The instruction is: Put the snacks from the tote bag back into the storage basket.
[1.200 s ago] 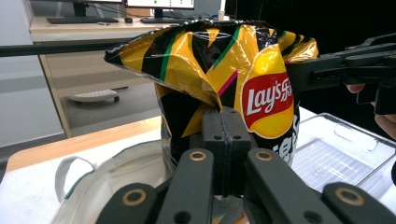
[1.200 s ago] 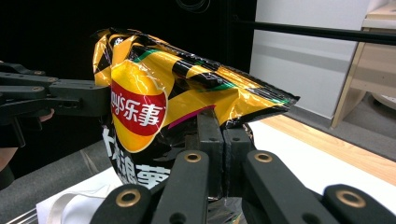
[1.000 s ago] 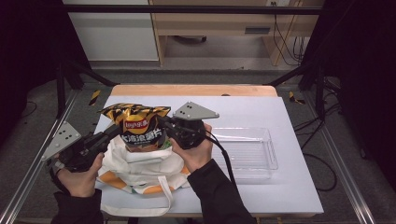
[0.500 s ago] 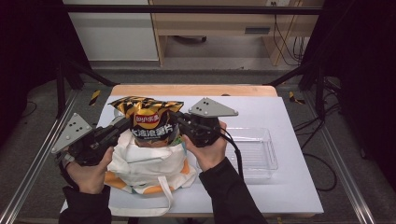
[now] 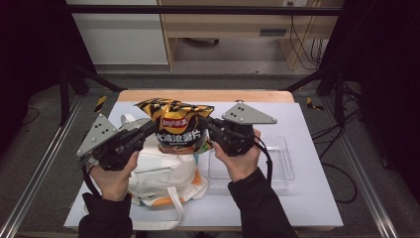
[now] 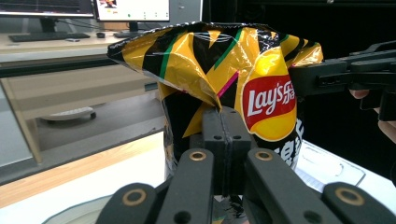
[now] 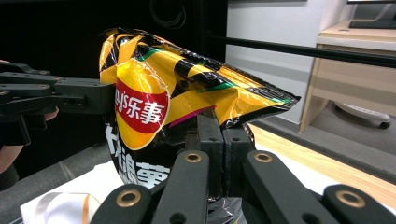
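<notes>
Both grippers, left gripper (image 5: 148, 130) and right gripper (image 5: 210, 128), stay clamped on the chip bag (image 5: 177, 130), now lifted clear above the tote bag (image 5: 163, 181), probably fully out, heading toward the clear tray (image 5: 282, 168) beside it.

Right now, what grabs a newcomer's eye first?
The yellow-and-black chip bag, held up above the table's middle. The left hand-held gripper and the right hand-held gripper each pinch one side of it. Under it lies a white tote bag, with a clear plastic tray to its right.
</notes>
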